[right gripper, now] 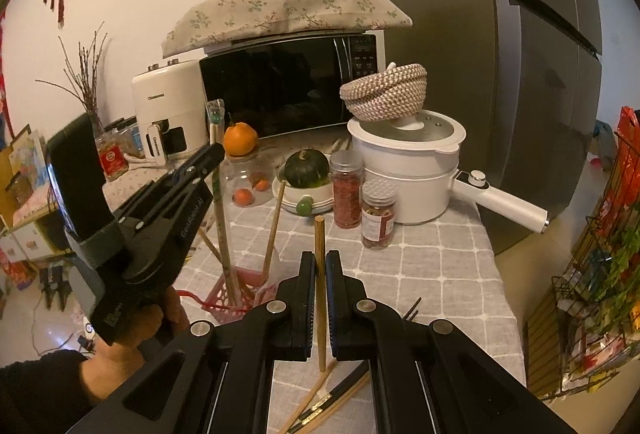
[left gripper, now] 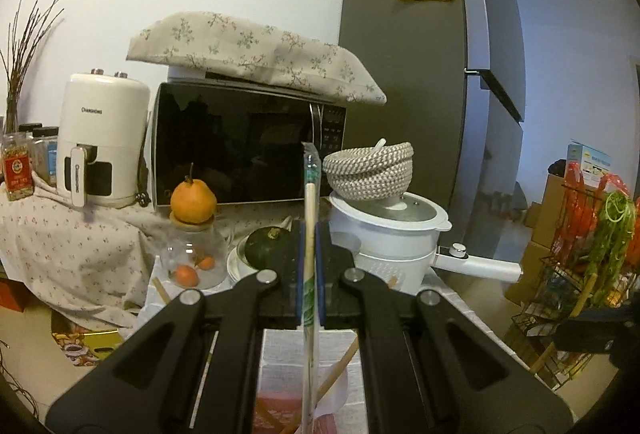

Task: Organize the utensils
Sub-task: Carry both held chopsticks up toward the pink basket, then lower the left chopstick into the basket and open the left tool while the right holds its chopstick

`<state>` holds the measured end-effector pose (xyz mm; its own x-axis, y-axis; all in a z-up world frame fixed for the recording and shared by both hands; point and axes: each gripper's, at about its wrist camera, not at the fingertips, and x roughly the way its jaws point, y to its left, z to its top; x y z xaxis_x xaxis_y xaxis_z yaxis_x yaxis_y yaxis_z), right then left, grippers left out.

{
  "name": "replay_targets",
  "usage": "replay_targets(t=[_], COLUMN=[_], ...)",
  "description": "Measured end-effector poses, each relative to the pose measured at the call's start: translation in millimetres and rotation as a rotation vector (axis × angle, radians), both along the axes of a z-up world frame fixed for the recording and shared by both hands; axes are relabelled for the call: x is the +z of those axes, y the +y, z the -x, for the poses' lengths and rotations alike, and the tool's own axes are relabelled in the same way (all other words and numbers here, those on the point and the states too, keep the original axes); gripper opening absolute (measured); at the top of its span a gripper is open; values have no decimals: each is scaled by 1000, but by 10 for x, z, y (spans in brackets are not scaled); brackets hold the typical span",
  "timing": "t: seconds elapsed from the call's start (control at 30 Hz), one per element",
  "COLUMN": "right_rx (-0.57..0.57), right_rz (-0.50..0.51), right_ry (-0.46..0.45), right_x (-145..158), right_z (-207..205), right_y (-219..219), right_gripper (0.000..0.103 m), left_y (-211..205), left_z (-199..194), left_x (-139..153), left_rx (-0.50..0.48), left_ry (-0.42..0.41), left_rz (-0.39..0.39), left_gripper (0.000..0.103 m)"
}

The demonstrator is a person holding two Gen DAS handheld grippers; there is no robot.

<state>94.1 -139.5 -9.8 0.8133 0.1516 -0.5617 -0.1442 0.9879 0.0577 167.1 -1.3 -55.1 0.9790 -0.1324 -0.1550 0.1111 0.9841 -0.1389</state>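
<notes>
My left gripper (left gripper: pixel 310 234) is shut on a pair of wrapped chopsticks (left gripper: pixel 309 202) in a clear sleeve with green print, held upright. In the right wrist view the left gripper (right gripper: pixel 212 152), gripped by a hand, holds those wrapped chopsticks (right gripper: pixel 220 218) with their lower end in a red basket (right gripper: pixel 236 294) on the table. Another wooden chopstick (right gripper: pixel 274 230) leans in that basket. My right gripper (right gripper: pixel 320 258) is shut on a single wooden chopstick (right gripper: pixel 319 234), standing upright. Several loose chopsticks (right gripper: pixel 332 394) lie on the cloth under the right gripper.
On the grey checked tablecloth (right gripper: pixel 420 274) stand two spice jars (right gripper: pixel 347 190), a dark squash on stacked plates (right gripper: pixel 306 166), a glass jar topped by an orange (right gripper: pixel 240 140) and a white pot (right gripper: pixel 408 170) carrying a woven basket (right gripper: pixel 386 90). Microwave, air fryer and fridge behind; wire rack at right.
</notes>
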Motion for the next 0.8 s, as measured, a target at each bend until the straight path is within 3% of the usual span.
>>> replay_targets(t=[0.4, 0.67, 0.77, 0.8], right_rx=[-12, -18, -20, -20], right_rz=[0, 4, -4, -7], right_ry=[33, 24, 20, 17], right_x=[-92, -83, -65, -54], right_z=[-105, -102, -99, -96], right_y=[-15, -21, -32, -34], right_gripper=[5, 5, 5, 5], left_y=[46, -3, -23, -27], left_z=[-83, -62, -49, -39], left_x=[-179, -327, -341, -332], left_rx=[19, -11, -11, -10], left_ry=[13, 85, 135, 151], left_rz=[-18, -65, -84, -88], left_gripper=[6, 6, 11, 17])
